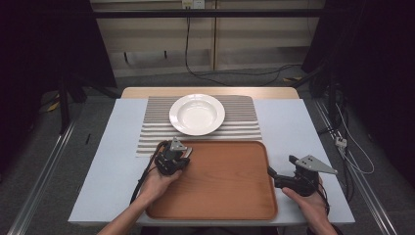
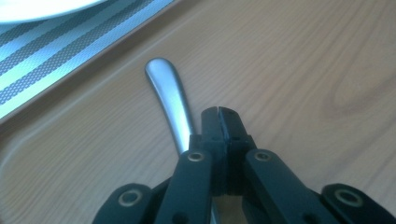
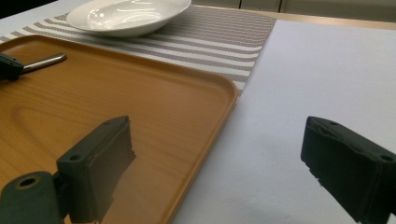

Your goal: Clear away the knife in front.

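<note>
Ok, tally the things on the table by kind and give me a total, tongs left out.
Tray: 1
Striped placemat: 1
White bowl: 1
Metal utensil handle: 1, its working end hidden
Total: 4

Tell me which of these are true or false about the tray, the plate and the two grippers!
1. The plate sits on the striped mat. True.
2. The plate is full of food. False: it is empty.
3. The left gripper is shut, with a metal handle lying beside it on the tray. True.
4. The right gripper is shut tight. False: its jaws stand wide apart, one over the tray's edge, one over the white table.
5. The tray is blue. False: it is wood-brown.
</note>
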Tool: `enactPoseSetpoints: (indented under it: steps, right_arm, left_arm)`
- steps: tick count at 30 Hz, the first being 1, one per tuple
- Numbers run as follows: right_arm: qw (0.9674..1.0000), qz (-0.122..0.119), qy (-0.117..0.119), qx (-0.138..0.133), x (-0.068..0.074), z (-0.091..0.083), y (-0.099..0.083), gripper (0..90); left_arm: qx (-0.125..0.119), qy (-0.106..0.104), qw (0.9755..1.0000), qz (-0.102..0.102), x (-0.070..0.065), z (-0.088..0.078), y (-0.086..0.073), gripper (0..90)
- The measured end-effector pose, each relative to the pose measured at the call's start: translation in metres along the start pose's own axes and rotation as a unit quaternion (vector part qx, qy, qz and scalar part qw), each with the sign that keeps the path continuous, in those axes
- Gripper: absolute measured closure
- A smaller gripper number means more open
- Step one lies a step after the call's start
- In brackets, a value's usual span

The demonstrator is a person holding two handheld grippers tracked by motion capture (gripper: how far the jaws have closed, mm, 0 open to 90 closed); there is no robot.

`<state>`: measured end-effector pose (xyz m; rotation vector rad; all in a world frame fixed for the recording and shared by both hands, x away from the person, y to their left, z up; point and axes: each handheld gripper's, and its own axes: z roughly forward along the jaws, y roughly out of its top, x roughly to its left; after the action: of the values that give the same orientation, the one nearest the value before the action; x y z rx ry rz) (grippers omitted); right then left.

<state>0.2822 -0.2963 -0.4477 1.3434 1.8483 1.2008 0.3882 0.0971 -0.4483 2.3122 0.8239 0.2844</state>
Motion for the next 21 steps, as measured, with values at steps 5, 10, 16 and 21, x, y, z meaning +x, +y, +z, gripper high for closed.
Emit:
enactPoseSetpoints:
  steps: [5,10,16,21]
  right_arm:
    - [1.0000,0.000,0.000,-0.001,0.000,0.000,0.000,8.7]
    - [1.0000,-0.001,0.000,0.000,0.000,0.000,0.000,8.7]
    - [1.0000,-0.001,0.000,0.000,0.000,0.000,0.000,8.7]
    - [1.0000,-0.001,0.000,-0.001,0.000,-0.001,0.000,8.7]
  left_arm:
    - [0.005,0.003,1.0000,-0.002,0.004,-0.002,-0.001,90.0]
    - [0.007,0.003,0.9999,-0.015,0.007,-0.003,-0.002,90.0]
    - [0.016,0.012,0.9996,-0.018,0.009,-0.007,-0.003,90.0]
    - [0.019,0.014,0.9994,-0.024,0.012,-0.009,-0.004,90.0]
